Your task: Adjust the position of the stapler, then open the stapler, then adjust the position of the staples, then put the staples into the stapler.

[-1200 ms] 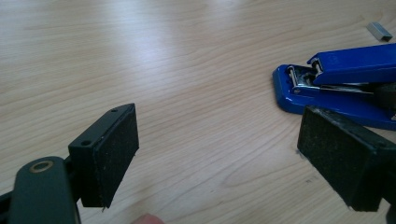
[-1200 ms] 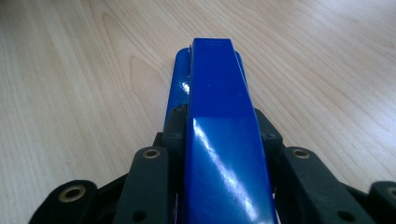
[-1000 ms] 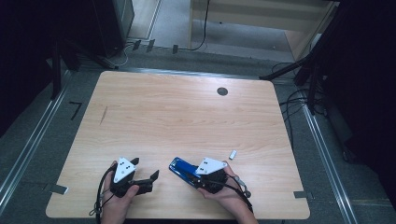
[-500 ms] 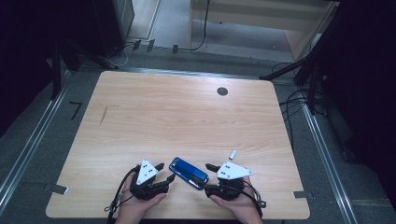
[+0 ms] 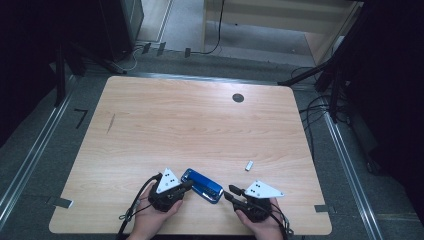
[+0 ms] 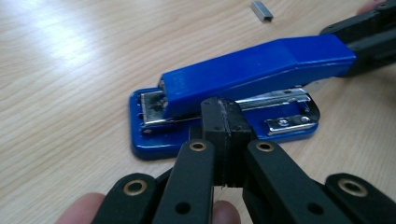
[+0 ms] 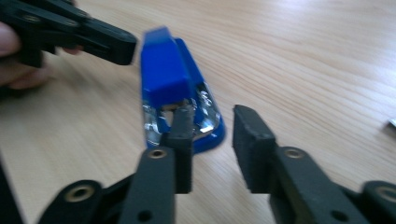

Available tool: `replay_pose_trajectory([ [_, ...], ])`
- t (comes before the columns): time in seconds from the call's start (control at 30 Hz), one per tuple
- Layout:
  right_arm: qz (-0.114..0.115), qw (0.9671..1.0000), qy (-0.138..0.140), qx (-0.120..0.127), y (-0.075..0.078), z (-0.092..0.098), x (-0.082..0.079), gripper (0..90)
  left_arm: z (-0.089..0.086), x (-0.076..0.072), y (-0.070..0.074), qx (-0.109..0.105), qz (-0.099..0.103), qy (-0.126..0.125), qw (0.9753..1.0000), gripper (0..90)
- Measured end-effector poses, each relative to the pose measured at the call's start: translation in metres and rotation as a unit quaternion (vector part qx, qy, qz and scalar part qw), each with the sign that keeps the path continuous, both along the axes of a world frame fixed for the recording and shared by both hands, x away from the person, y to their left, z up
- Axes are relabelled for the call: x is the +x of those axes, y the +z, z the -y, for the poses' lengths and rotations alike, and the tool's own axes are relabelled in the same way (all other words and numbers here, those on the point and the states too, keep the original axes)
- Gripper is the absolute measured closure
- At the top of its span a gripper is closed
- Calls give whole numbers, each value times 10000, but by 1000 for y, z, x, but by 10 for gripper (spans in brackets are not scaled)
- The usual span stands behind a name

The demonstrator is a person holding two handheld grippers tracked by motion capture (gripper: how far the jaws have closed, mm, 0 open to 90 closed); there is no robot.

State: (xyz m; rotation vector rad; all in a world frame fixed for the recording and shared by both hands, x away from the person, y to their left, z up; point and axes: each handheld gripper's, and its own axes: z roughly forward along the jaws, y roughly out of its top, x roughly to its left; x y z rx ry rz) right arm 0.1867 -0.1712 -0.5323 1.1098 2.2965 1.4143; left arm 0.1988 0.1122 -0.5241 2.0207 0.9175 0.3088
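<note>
Stapler (image 5: 201, 184) lies between left gripper (image 5: 186, 185), fingers clenched beside it, and right gripper (image 5: 229, 190), fingers spread

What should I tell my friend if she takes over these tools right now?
Left tool: jaws shut with nothing between them, tip right beside the stapler, at its side.
Right tool: jaws open, nothing in them, aimed at the stapler's near end, just short of it.
The stapler lies closed on the table, near the front edge, between both tools. A small strip of staples lies apart, behind the right tool.
Done: nothing gripped yet.
Left: probably gripping the stapler.
</note>
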Motion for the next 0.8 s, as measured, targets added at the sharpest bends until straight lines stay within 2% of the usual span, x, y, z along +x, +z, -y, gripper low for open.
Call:
replay_pose_trajectory([
  [0.03, -4, 9998, -153, -134, -1, -1, 1, 744, 4, 0, -2, 63, 26, -131, 9999, 900],
  [0.07, -4, 9998, -153, -134, -1, -1, 1, 744, 4, 0, -2, 63, 26, -131, 9999, 900],
  [0.1, -24, 9998, -127, -118, -2, -2, 1, 772, 6, 0, -3, 67, 40, -200, 9998, 900],
  [0.13, -62, 9999, 14, -110, -3, -4, 1, 816, 9, 0, -5, 84, 78, -264, 9996, 900],
  [0.23, -71, 9997, 144, -205, -4, -7, -1, 842, 10, 0, -8, 83, 73, -298, 9995, 900],
  [0.33, -76, 9994, 132, -295, -6, -13, -1, 857, 9, 1, -9, 54, 0, -263, 9996, 900],
  [0.43, -175, 9995, 95, -264, -8, -14, 1, 857, 10, 3, -9, 97, -96, -236, 9996, 900],
  [0.8, -187, 9994, 82, -265, -7, -15, -1, 877, 10, 5, -10, 69, -155, -221, 9996, 900],
])
